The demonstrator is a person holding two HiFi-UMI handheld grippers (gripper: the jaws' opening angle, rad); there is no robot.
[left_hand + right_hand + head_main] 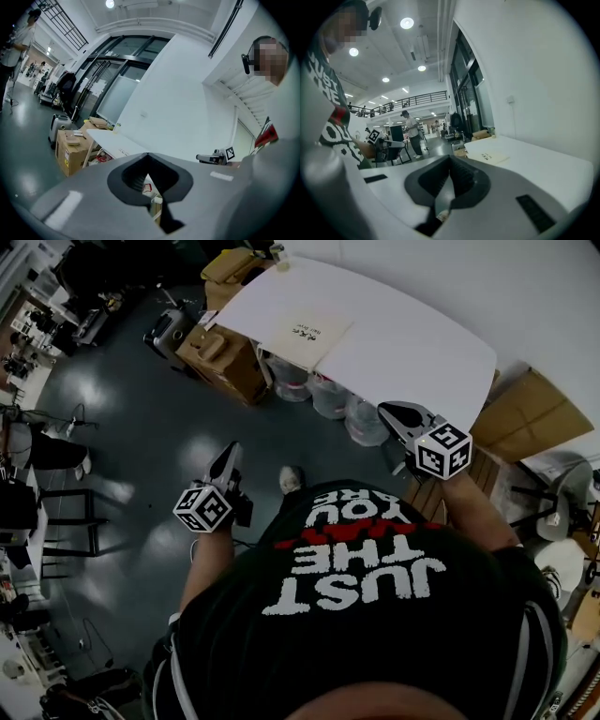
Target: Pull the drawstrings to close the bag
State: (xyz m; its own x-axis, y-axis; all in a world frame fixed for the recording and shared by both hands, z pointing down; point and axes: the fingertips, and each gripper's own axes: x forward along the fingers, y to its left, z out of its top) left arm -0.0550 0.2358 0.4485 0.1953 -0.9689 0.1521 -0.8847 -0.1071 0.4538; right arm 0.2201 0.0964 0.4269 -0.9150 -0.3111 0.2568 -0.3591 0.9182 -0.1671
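Surroundings. A brown cardboard box (pixel 225 357) stands on the floor at the left end of the white table (pixel 412 343). A second box (pixel 234 263) stands beyond the far end and a third (pixel 525 413) at the right side, so three boxes in all. Under the near edge of the table, three translucent containers (pixel 328 395) can be made out in a row. A grey wheeled case (pixel 167 329) stands just beside the first box. Dark stools (pixel 70 512) stand at the left, and a white chair (pixel 562 493) at the right.

Surface and room. The floor (pixel 141 409) is dark, glossy and grey-green. The hall is large, with white walls, glazed partitions and round ceiling lights. One standing person (pixel 411 133) shows in the right gripper view.

Task item. One flat beige bag (pixel 314 332) lies on the tabletop, near its middle, with a small dark print facing up. It also appears in the right gripper view (pixel 492 157). Both grippers are well apart from it.

Grippers – two units:
- The left gripper (pixel 230 448) is held over the floor, short of the table. Its jaws are closed tip to tip (pixel 147 154), with nothing between them.
- The right gripper (pixel 389 411) is held near the table's near right edge. Its jaws are likewise closed and empty (pixel 450 157).
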